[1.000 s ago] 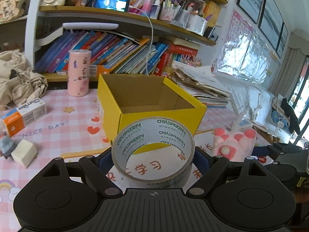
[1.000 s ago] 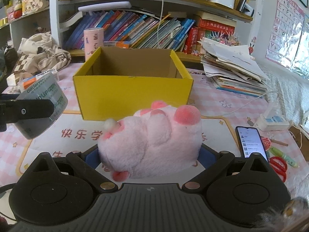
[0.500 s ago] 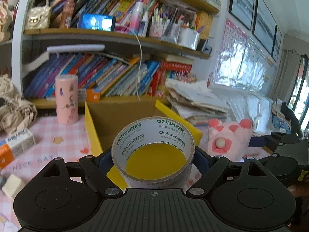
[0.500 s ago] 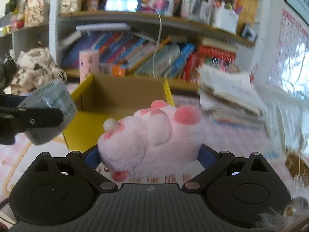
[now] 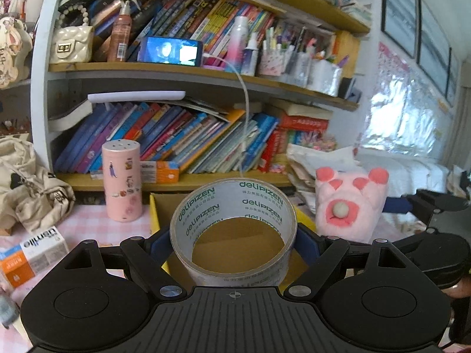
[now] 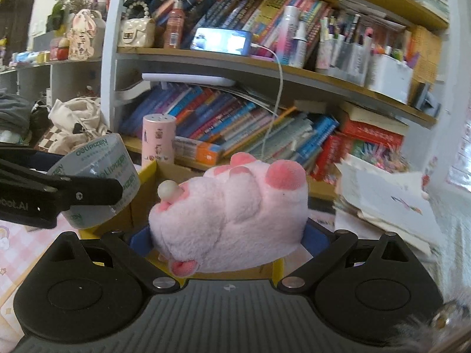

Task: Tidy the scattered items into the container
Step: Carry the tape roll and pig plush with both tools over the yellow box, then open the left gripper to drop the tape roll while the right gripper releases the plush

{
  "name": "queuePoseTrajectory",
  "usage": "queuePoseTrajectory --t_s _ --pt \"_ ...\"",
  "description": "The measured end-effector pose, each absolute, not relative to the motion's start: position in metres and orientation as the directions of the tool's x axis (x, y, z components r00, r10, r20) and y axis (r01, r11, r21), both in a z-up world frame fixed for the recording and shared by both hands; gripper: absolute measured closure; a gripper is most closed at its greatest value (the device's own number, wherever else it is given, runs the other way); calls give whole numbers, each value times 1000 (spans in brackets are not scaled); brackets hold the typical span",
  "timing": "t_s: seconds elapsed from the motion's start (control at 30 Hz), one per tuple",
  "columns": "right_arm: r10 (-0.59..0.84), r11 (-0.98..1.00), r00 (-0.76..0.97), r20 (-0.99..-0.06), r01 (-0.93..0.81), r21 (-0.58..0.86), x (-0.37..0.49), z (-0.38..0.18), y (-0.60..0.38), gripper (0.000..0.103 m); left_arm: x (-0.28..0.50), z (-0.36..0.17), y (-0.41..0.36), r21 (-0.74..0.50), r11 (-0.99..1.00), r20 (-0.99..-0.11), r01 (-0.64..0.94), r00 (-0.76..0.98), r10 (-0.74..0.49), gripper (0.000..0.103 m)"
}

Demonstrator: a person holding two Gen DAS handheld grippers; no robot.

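We carry one item in each tool, and both now hang over the yellow box (image 5: 154,214), the container we are filling. The left tool (image 5: 234,235) clamps the roll of clear tape (image 5: 234,220) across its outer wall, pads pressing on opposite sides, so its jaws stand wide simply because the roll is wide. The roll sits with its hole facing along the tool, and through that hole we see the brown cardboard inside of the box, which tells us the roll is over the opening, not outside the wall.

The right tool (image 6: 229,235) squeezes the pink plush paw (image 6: 232,211) across its soft body, toes pointing away from the tool; the plush bulges above the pads, so the hold looks firm. Below and ahead of it lies the box rim (image 6: 147,170).

From the right tool's view, the tape sits just to its left, close beside the plush but apart from it. Holding the two side by side probably lets us drop both in one go.

A pink canister (image 5: 123,179) and a small carton (image 5: 29,253) remain on the desk, left of the left tool, so the tidying is likely unfinished.
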State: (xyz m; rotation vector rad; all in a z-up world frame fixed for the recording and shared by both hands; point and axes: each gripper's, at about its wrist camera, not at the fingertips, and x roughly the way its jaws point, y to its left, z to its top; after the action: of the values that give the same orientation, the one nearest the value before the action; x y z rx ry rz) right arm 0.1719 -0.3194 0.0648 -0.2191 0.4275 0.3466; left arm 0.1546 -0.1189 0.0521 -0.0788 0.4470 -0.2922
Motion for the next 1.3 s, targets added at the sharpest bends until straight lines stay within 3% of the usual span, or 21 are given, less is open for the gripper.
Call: queuePoseTrajectory --t_s 0.47,0.77,1.03,1.3 --pt "413 688 664 -623 -676 -264 292 36 -289 4 245 29 -145 3 965 -573 263 791 -213 17" --pt "361 483 552 -751 -800 -356 330 -3 -270 4 284 -3 -157 32 967 -705 254 691 -158 17" --pt "317 365 518 -795 -840 -402 335 -22 -259 4 294 -18 -164 67 963 -760 261 639 -120 17" --pt "317 353 528 -788 -837 -418 337 -19 -256 2 293 -13 -164 68 966 -750 251 652 -116 12"
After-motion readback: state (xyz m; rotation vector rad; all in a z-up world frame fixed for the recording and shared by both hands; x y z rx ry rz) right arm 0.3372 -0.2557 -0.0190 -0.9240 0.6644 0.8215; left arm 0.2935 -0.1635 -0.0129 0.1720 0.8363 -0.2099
